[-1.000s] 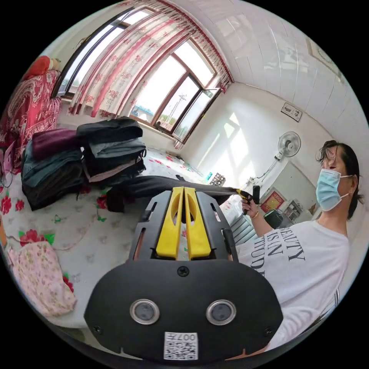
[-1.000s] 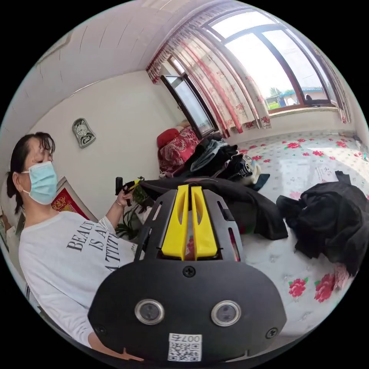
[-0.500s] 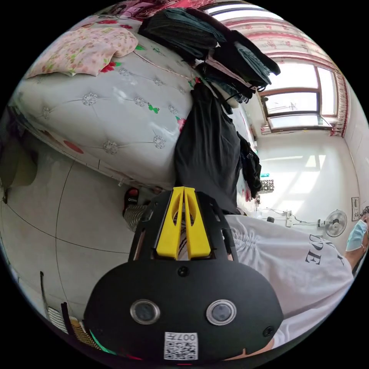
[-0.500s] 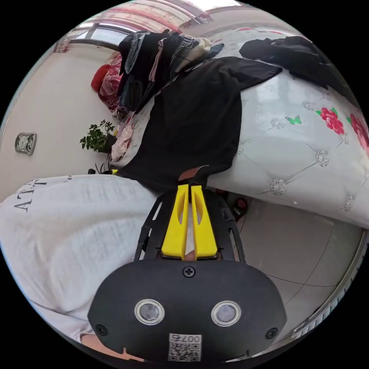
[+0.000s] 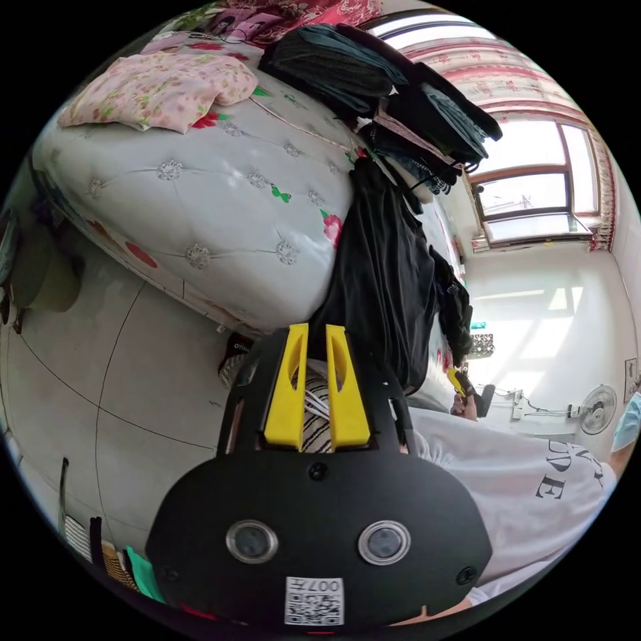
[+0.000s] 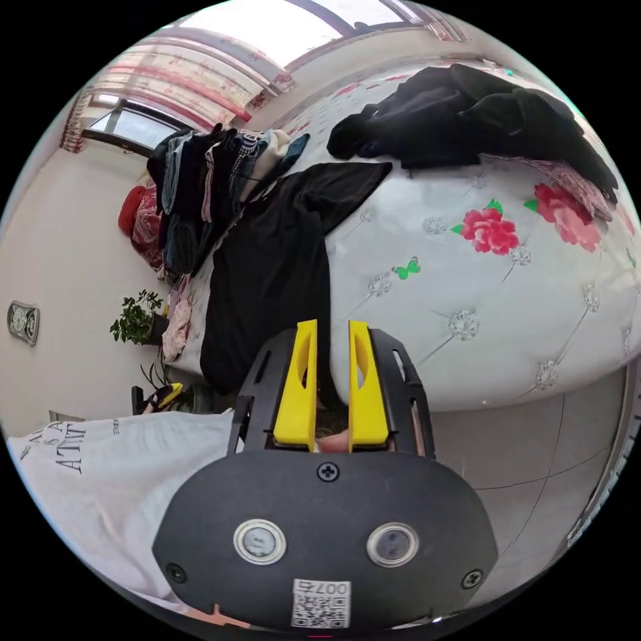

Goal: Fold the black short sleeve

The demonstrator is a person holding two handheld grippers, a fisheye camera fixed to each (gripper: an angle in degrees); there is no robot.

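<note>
The black short-sleeve shirt [image 5: 387,267] lies spread over the bed's front edge, with its lower part hanging down the side. In the right gripper view the same shirt [image 6: 274,274] runs from the clothes stack down to just past my jaws. My left gripper [image 5: 317,330] is open, with a person's striped trouser leg showing between the yellow jaws. My right gripper [image 6: 332,327] is open too, close to the shirt's hanging hem but not pressing on it. The right gripper [image 5: 461,384] shows small beside the shirt in the left gripper view. The left gripper [image 6: 163,395] shows in the right gripper view.
The white tufted bed [image 5: 200,200] has red flower prints. A stack of folded clothes [image 5: 400,87] stands at the shirt's far end. A heap of black clothes [image 6: 481,113] and a pink floral cloth [image 5: 160,87] lie on the bed. Grey tiled floor [image 5: 100,374] lies below. A potted plant [image 6: 137,320] stands by the wall.
A second ago both grippers held the shirt stretched in the air. They brought it down over the bed edge, and both sets of jaws have since opened and let it go.
</note>
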